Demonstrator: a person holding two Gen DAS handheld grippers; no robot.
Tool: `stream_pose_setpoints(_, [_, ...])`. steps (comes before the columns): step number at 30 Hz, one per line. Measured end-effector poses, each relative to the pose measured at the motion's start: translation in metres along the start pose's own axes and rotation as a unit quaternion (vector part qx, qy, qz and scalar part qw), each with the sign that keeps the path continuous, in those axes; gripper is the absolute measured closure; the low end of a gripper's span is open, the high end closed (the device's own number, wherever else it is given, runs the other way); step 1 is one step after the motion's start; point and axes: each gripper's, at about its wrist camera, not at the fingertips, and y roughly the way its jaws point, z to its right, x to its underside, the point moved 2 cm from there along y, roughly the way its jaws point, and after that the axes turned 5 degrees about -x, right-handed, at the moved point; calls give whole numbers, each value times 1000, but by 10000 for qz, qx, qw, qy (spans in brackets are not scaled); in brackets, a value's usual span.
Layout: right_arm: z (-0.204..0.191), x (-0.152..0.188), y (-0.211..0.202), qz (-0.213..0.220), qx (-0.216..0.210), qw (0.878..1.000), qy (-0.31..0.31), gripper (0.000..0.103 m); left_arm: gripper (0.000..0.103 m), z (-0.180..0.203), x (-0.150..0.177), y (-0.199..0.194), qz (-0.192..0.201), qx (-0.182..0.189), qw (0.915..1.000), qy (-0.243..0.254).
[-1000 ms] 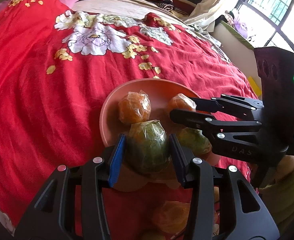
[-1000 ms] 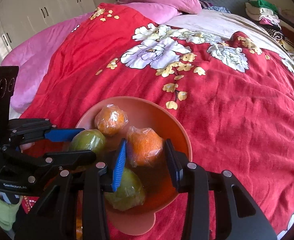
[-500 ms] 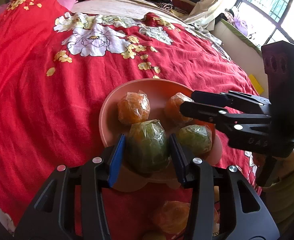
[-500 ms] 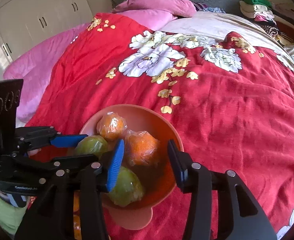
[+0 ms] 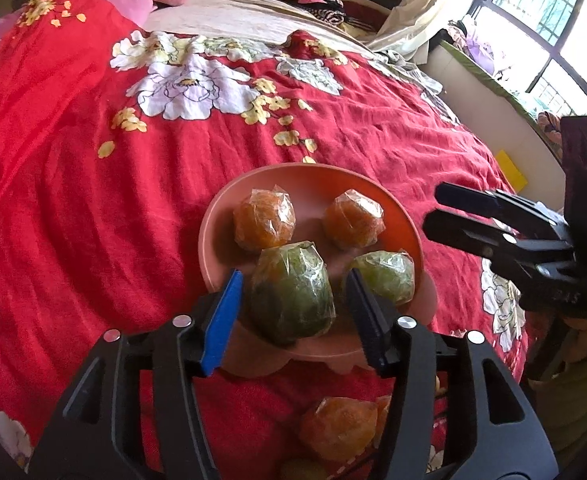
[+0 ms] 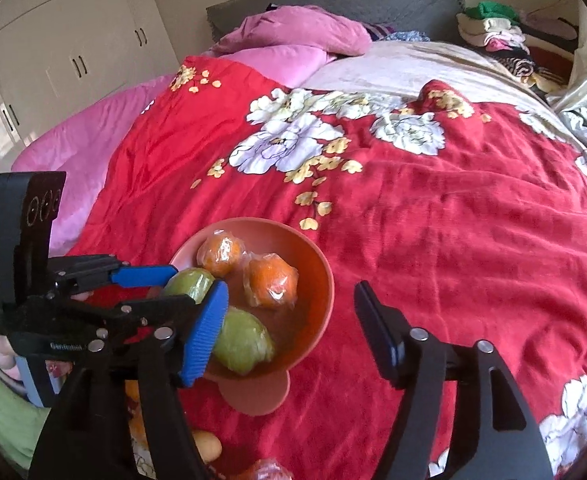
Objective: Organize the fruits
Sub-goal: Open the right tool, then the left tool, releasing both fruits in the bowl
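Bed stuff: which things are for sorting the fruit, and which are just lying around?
For the job: pink bowl, wrapped oranges, wrapped green fruits, loose orange, left tongs, right tongs.
Just lying about: red flowered blanket, pink pillow, clothes pile, white wardrobe.

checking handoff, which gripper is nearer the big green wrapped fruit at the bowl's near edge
Left. The left gripper straddles the green wrapped fruit, fingers apart from it. The right gripper is open, off to the bowl's right.
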Motion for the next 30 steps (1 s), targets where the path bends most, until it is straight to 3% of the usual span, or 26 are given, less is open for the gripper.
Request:
stream_pose_setpoints(7, [-9, 8, -18, 186, 31, 9998, -23, 25, 44, 2, 0, -17, 191, -82, 9998, 17])
stream_pose_setpoints(20, [-29, 17, -44, 427, 219, 9985, -260, 16, 12, 2, 1, -53, 588, -152, 9982, 14])
stream_pose_setpoints(30, [-32, 29, -58, 501, 345, 9974, -374, 14, 10, -3, 12, -64, 598, -382, 9973, 179])
